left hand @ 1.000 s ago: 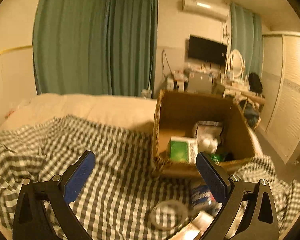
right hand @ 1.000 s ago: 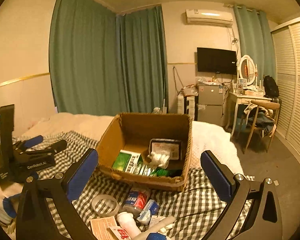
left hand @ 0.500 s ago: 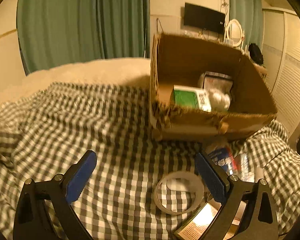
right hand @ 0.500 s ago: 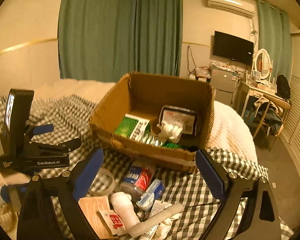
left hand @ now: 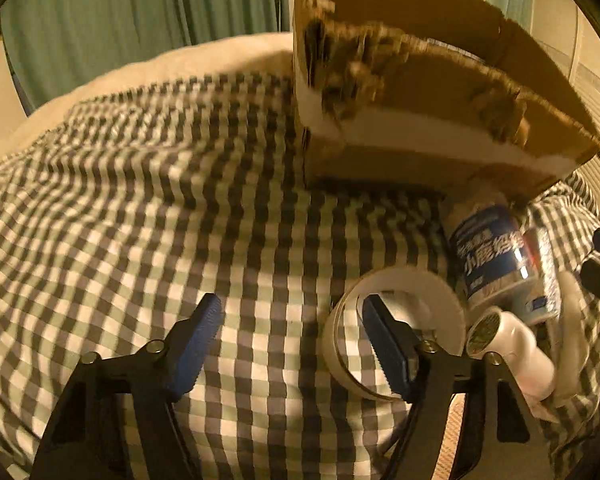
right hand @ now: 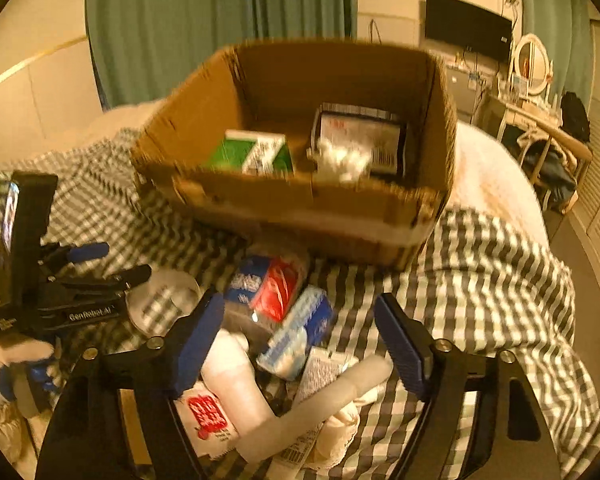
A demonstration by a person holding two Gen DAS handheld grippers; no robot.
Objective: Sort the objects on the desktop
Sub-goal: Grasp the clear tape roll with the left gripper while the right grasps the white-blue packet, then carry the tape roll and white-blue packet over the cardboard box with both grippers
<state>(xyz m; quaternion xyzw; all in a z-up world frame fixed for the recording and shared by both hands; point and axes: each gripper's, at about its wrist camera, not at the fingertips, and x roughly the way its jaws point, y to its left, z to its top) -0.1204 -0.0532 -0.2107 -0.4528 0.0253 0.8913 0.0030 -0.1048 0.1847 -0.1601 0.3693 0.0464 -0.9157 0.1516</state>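
Observation:
A white tape roll (left hand: 404, 292) lies on the checked cloth (left hand: 180, 200). My left gripper (left hand: 292, 332) is open low over the cloth, its right finger inside the roll's ring; it also shows in the right wrist view (right hand: 100, 272) beside the tape roll (right hand: 162, 300). My right gripper (right hand: 300, 328) is open above a heap of small items: a blue and red can (right hand: 268, 284), a blue packet (right hand: 300, 328), a white bottle (right hand: 236, 376), a white tube (right hand: 332, 392). The cardboard box (right hand: 300, 200) behind them holds a green carton (right hand: 252, 156) and a packet.
The can (left hand: 496, 252) and the white bottle (left hand: 516, 352) lie right of the tape in the left wrist view, under the box (left hand: 420, 92). Green curtains (right hand: 220, 20), a desk and chair (right hand: 540, 128) stand beyond the bed. The cloth's right edge drops off the bed.
Both grippers have dropped lower and moved forward toward the items. The left gripper's right finger now sits inside the tape roll; the right gripper is over the heap.

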